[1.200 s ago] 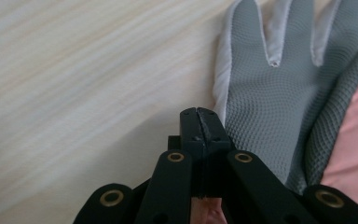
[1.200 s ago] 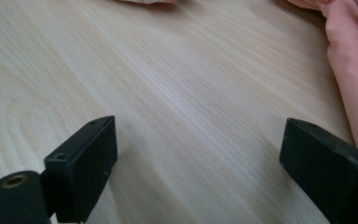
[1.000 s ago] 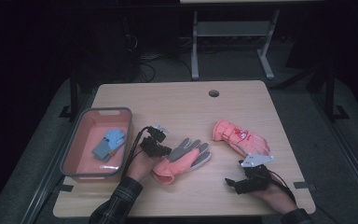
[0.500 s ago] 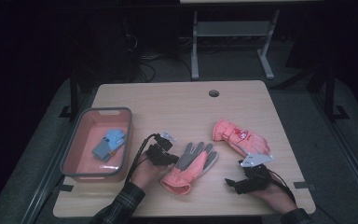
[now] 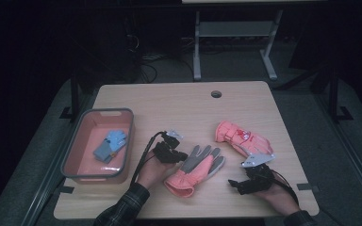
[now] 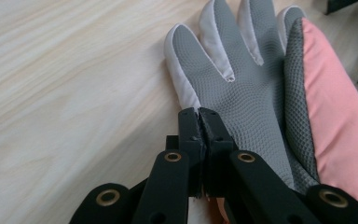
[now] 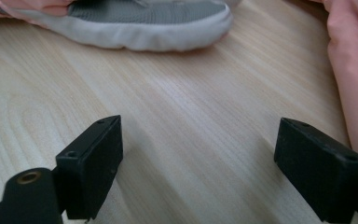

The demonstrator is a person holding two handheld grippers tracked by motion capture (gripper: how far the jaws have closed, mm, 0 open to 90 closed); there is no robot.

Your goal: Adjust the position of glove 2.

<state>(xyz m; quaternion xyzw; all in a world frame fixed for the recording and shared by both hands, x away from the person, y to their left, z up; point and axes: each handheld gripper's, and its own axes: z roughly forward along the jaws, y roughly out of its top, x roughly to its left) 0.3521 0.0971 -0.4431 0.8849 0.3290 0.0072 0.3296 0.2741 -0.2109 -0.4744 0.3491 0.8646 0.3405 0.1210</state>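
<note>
A pink glove with a grey palm [image 5: 195,169] lies palm up on the wooden table [image 5: 179,106], fingers pointing away and to the right. My left gripper [image 5: 181,156] is at its left side. In the left gripper view the jaws are pressed together on the white side trim of the glove [image 6: 261,93], so the left gripper [image 6: 199,112] is shut on it. A second pink glove [image 5: 240,137] lies to the right. My right gripper [image 5: 234,185] rests near the front right, open, with bare table between the jaws of the right gripper [image 7: 198,158]. The grey glove's fingertip [image 7: 144,18] lies ahead of it.
A pink tub [image 5: 78,155] stands at the left with a small blue glove [image 5: 109,145] inside. A round cable hole [image 5: 216,93] sits at the table's far edge. The second pink glove [image 7: 349,70] borders the right gripper view.
The left gripper and the grey-palmed glove have shifted slightly right and toward the front edge, mostly in the first half second. The right gripper has stayed put.
</note>
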